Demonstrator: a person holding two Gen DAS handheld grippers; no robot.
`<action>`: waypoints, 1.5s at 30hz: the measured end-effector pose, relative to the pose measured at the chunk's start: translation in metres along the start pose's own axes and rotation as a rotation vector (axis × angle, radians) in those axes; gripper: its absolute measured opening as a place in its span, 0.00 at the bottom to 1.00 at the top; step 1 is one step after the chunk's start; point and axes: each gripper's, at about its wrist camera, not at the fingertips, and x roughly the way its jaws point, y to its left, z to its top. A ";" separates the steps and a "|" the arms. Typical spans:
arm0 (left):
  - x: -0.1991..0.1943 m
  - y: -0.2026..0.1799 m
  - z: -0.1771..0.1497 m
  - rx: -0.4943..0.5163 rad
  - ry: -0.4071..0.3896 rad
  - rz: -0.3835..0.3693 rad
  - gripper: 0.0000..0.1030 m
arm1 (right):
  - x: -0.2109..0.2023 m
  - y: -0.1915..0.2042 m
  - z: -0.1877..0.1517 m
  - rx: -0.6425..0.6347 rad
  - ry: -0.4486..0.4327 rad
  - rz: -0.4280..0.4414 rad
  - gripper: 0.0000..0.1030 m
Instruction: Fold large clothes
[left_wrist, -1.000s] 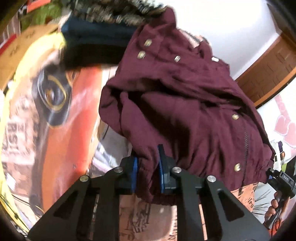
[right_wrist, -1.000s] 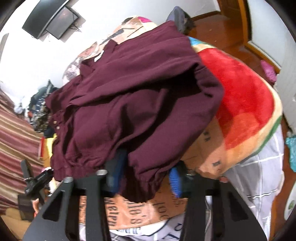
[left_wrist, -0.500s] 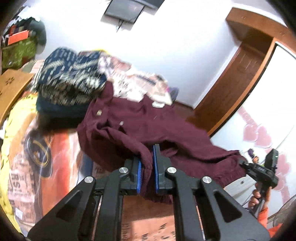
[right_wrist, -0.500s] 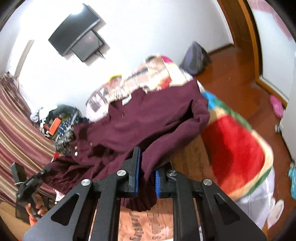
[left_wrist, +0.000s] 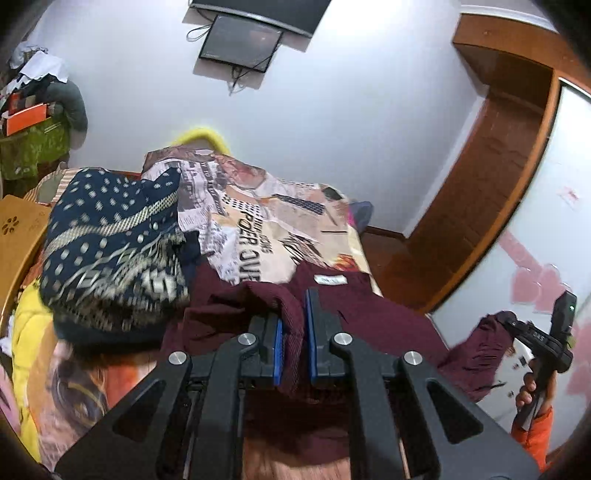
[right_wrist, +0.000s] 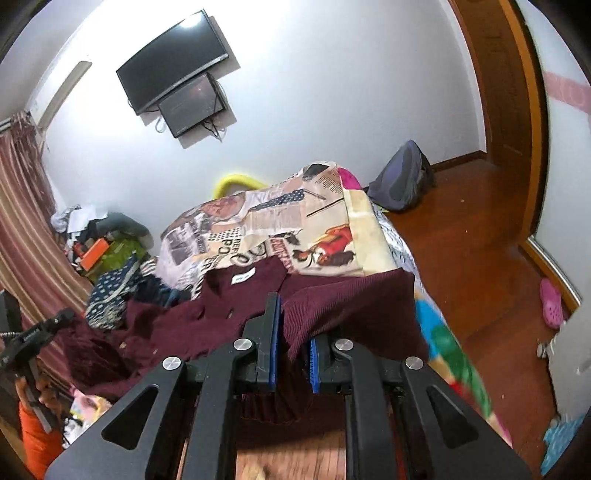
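Since a second ago both wrist cameras have tilted up from a close mass of cloth to take in the far wall, and the maroon cardigan (left_wrist: 373, 317) now lies stretched across the bed (right_wrist: 354, 221) instead of bunched against the lenses. The left gripper (left_wrist: 293, 347) is clenched on a fold of its hem, and the right gripper (right_wrist: 291, 350) likewise pinches the ribbed edge. The garment runs away from both jaws toward the far end, its collar and white neck label (right_wrist: 243, 277) farthest off, so its long axis lies near to far. Neither hand looks clearly nearer. The label's print is unreadable; the bedcover (left_wrist: 258, 236) shows "POWER OVER".
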 end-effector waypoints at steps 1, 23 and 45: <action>0.014 0.004 0.007 -0.006 0.007 0.017 0.09 | 0.014 -0.001 0.006 -0.003 0.003 -0.008 0.11; 0.188 0.012 0.001 0.218 0.223 0.284 0.56 | 0.165 -0.023 0.015 -0.096 0.281 -0.193 0.22; 0.054 0.009 -0.035 0.158 0.062 0.350 0.94 | 0.103 0.071 -0.038 -0.357 0.303 -0.108 0.56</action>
